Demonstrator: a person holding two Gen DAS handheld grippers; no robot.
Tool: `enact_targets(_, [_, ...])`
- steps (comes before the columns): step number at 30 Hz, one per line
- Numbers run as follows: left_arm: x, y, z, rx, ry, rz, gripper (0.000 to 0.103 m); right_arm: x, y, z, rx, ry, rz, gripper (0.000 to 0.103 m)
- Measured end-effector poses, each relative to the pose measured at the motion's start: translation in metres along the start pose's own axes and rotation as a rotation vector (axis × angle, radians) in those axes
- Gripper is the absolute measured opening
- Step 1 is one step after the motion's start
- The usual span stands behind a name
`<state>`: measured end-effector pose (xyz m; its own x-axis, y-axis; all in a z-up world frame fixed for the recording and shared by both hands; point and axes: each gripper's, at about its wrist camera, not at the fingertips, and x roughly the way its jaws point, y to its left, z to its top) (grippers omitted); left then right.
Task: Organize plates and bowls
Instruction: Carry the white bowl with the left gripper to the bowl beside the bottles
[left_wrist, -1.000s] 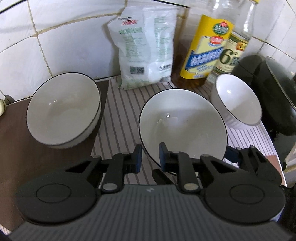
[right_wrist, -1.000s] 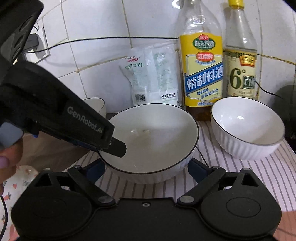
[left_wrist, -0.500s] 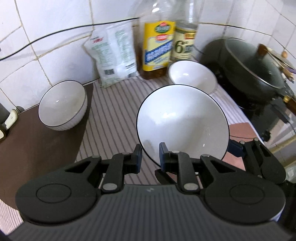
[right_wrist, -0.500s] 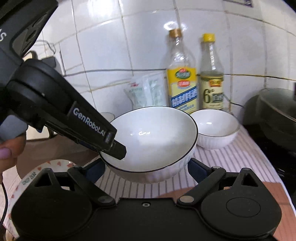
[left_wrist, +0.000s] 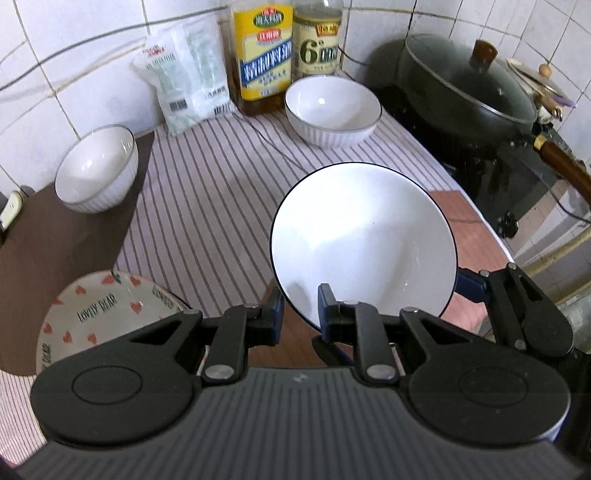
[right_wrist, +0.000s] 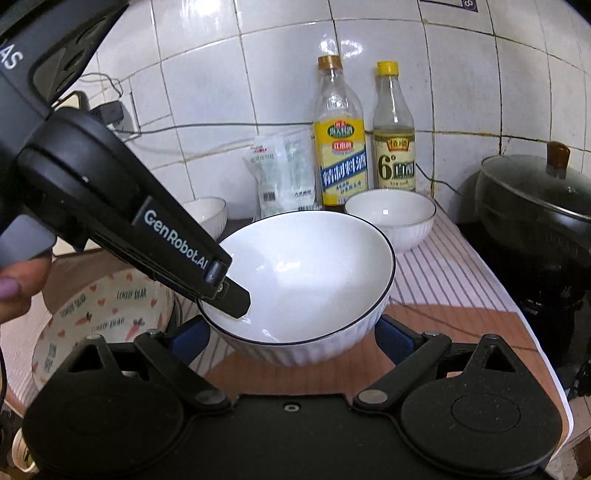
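Note:
A large white bowl with a dark rim (left_wrist: 364, 240) hangs in the air above the counter. My left gripper (left_wrist: 301, 314) is shut on its near rim; it shows from the side in the right wrist view (right_wrist: 225, 291). My right gripper (right_wrist: 291, 336) is open, its blue fingers on either side of the bowl's (right_wrist: 306, 273) ribbed wall, apart from it. Two smaller white bowls stand on the counter: one at the left on the brown mat (left_wrist: 96, 172), one at the back by the bottles (left_wrist: 332, 109). A heart-patterned plate (left_wrist: 92, 314) lies at the front left.
A white bag (left_wrist: 186, 86) and two bottles (left_wrist: 264, 55) stand against the tiled wall. A black lidded wok (left_wrist: 469, 92) sits on the stove at the right. A striped cloth (left_wrist: 207, 206) covers the counter.
Both grippers have pulled back and up from the wall with the large bowl. The heart-patterned plate has come into view at the front left.

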<state>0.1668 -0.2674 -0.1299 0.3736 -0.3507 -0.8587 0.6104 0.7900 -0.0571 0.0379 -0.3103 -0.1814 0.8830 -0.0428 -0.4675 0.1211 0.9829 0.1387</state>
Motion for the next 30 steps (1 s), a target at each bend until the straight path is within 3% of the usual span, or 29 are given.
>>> enact_targets(16, [0.042, -0.004, -0.018, -0.035, 0.04, -0.005, 0.018, 0.016, -0.009, -0.027, -0.023, 0.057, 0.008, 0.098])
enact_targets(23, [0.043, -0.006, -0.016, -0.039, 0.037, -0.004, 0.018, 0.015, -0.01, -0.028, -0.027, 0.042, 0.014, 0.098])
enact_targets(30, [0.046, 0.001, -0.015, -0.074, 0.061, -0.02, 0.03, 0.007, -0.004, -0.027, -0.054, 0.066, -0.046, 0.098])
